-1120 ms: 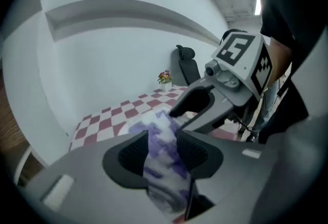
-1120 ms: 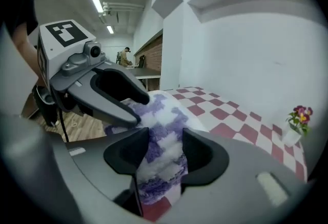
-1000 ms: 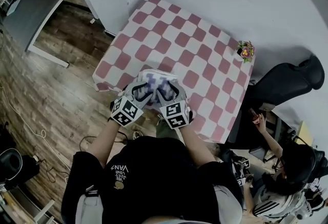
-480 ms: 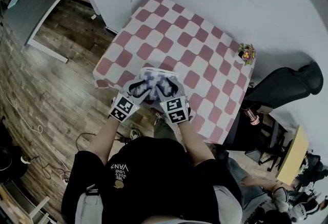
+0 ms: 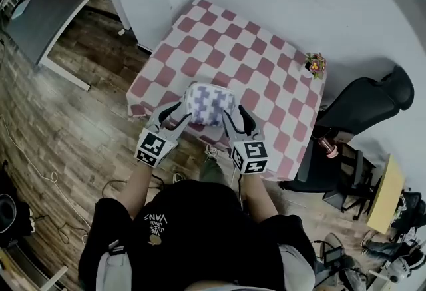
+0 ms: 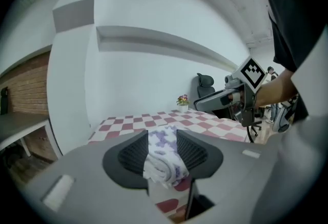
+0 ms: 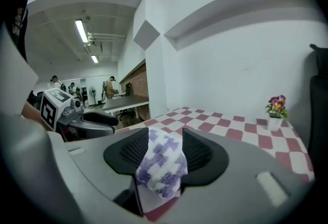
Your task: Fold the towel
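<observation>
purple-checked towel (image 5: pixel 208 103) hangs clamped between the fingers of left gripper (image 5: pixel 174 114) and right gripper (image 5: pixel 235 119); lifting both evenly should keep edges aligned.

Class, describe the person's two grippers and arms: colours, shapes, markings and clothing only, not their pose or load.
The left gripper and right gripper match: smooth grey bodies, two black ribbed pads with rounded outlines, and a white cube printed with black square markers. The person wears a black short-sleeved T-shirt with pale lettering; the forearms are bare.
</observation>
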